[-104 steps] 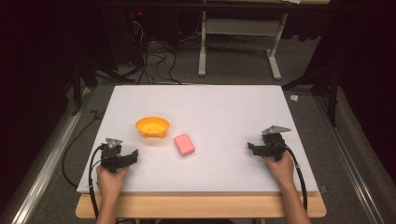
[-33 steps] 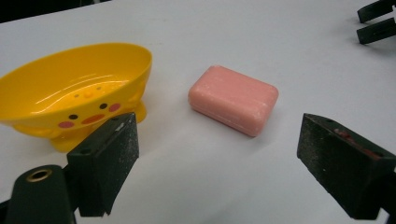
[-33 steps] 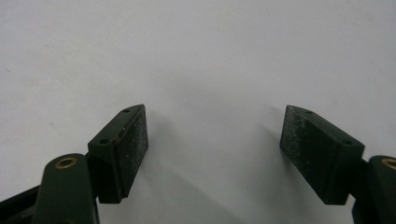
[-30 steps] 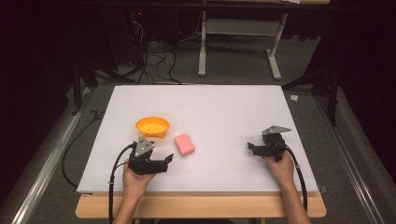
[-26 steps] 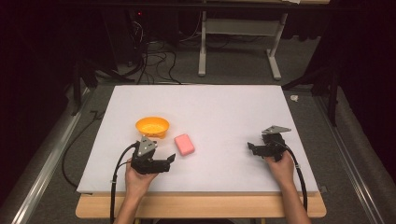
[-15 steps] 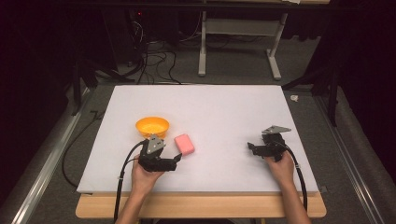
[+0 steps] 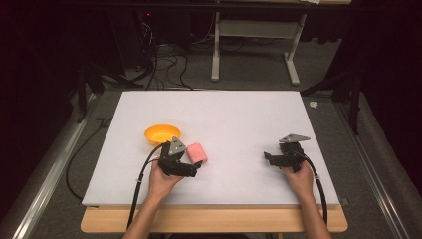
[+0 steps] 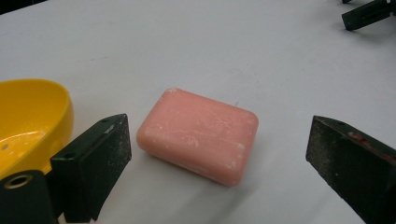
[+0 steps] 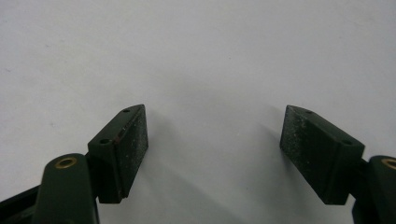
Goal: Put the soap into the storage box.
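Approach step: my left gripper (image 8: 219, 154) gapes wide around pink soap bar (image 8: 198, 134), untouched; next I'd advance and squeeze; right gripper (image 9: 212, 154) wide open, empty.

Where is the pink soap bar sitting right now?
In the high view the pink soap bar lies flat on the white table, left of centre, just right of the orange bowl. It sits between the open jaws of the left gripper, untouched.

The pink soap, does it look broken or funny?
Not broken. The pink soap lies flat on the white table, whole, between the open jaws of the left gripper. Its top has pale scuffs and whitish specks, like a used bar. The yellow bowl beside it sits upright. Nothing has spilled.
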